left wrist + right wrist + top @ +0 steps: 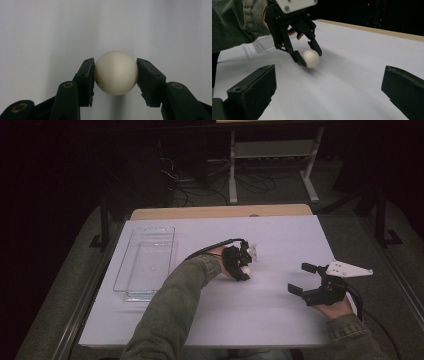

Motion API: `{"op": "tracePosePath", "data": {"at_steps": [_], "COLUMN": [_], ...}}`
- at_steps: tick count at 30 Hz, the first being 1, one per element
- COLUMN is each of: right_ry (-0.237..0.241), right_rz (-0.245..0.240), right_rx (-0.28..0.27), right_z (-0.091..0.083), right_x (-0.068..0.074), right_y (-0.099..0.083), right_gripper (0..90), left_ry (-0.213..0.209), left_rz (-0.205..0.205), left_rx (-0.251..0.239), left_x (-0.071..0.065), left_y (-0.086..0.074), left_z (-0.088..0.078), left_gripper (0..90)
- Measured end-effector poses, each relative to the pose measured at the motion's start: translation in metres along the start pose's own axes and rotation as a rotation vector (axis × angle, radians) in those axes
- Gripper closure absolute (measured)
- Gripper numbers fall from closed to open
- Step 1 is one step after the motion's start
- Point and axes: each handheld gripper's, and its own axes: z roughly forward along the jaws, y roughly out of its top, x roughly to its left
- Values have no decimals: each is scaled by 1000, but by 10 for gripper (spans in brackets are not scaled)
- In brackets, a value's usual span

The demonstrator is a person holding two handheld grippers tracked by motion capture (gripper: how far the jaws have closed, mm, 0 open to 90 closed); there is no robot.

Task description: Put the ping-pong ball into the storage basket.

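So from my seat I've got the left gripper (243, 265) pinched onto a white ball (247, 269), near the middle of the white table (280, 320); in the left gripper view the ball (116, 73) sits squarely between the two black pads (87, 81), one pressing at its 9 o'clock and the other at its 3 o'clock; grip looks snug on both sides.

Being a ball, it has no long axis and points nowhere; the only orientation cue I get is a small reddish mark at about 8 o'clock on it, right beside the left pad, and a tiny dark speck near 3 o'clock; neither can be made out in the high view, where the ball is just a pale blob half hidden under the gripper.

The right gripper view gives me the side-on angle; there the ball (311, 58) is down at the tabletop with the left gripper (308, 58) coming in from 11 o'clock above it; I can't tell if it's touching the surface or just off it.

The right gripper (302, 278) is parked well apart at the ball's 4 o'clock in the high view; jaws spread wide, nothing in them.

A clear plastic tray (131, 265) lies at the ball's 9 o'clock.
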Motion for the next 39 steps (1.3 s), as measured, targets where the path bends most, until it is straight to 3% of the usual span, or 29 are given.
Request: {"op": "tracePosePath", "data": {"at_steps": [33,39], "right_ry": [4,0], "right_rz": [-2,-2], "right_rx": [21,22], "right_z": [3,3], "right_x": [1,1], "right_y": [-1,-1], "right_gripper": [0,0], "left_ry": [99,119], "left_rz": [4,-6], "left_rx": [-89,-131], "left_x": [-5,-6], "left_y": [6,6], "left_z": [-76,-89], "left_gripper": [506,506]}}
